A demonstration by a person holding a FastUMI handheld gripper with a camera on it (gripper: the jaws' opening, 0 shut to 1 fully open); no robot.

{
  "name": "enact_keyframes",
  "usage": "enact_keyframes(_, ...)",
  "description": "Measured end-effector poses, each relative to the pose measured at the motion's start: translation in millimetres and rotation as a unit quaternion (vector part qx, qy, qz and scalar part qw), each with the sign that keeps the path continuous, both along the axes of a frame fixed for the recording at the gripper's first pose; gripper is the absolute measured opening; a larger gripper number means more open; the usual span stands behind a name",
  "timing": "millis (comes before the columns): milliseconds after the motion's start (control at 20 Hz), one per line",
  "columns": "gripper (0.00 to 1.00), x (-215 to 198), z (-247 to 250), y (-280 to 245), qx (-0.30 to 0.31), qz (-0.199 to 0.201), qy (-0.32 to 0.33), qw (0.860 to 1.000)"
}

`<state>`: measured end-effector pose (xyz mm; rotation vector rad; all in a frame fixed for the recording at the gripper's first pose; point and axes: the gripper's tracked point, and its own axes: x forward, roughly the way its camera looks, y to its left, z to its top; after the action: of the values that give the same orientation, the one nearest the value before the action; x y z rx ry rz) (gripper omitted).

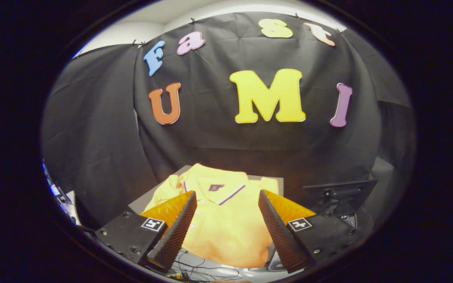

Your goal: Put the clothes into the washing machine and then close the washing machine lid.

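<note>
A yellow polo shirt with a dark-trimmed collar lies spread on a grey surface just ahead of and below my fingers. My gripper is open and wide, hovering above the shirt with the collar and button placket showing between the fingers, nothing held. To the right of the right finger stands a dark raised panel, which looks like the washing machine's open lid; the machine's body is mostly hidden behind that finger.
Black cloth forms the booth's back wall close behind the shirt. Loose cables lie on a pale surface under the gripper. Some clutter sits at the far left.
</note>
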<state>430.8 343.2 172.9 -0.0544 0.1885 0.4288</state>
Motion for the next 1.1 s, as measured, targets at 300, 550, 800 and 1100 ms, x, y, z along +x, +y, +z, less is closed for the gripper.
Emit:
enact_keyframes(300, 0.99, 27.6, -45.7, 50.1, -0.030, -0.005, 0.063, 0.998)
enact_keyframes(550, 0.98, 47.8, -77.7, 65.3, -0.028, -0.032, 0.118, 0.992)
enact_keyframes(800, 0.99, 62.1, -97.3, 65.8, -0.070, -0.070, 0.127, 0.987)
enact_keyframes(1100, 0.98, 62.4, -100.5, 66.2, -0.087, -0.083, 0.155, 0.981)
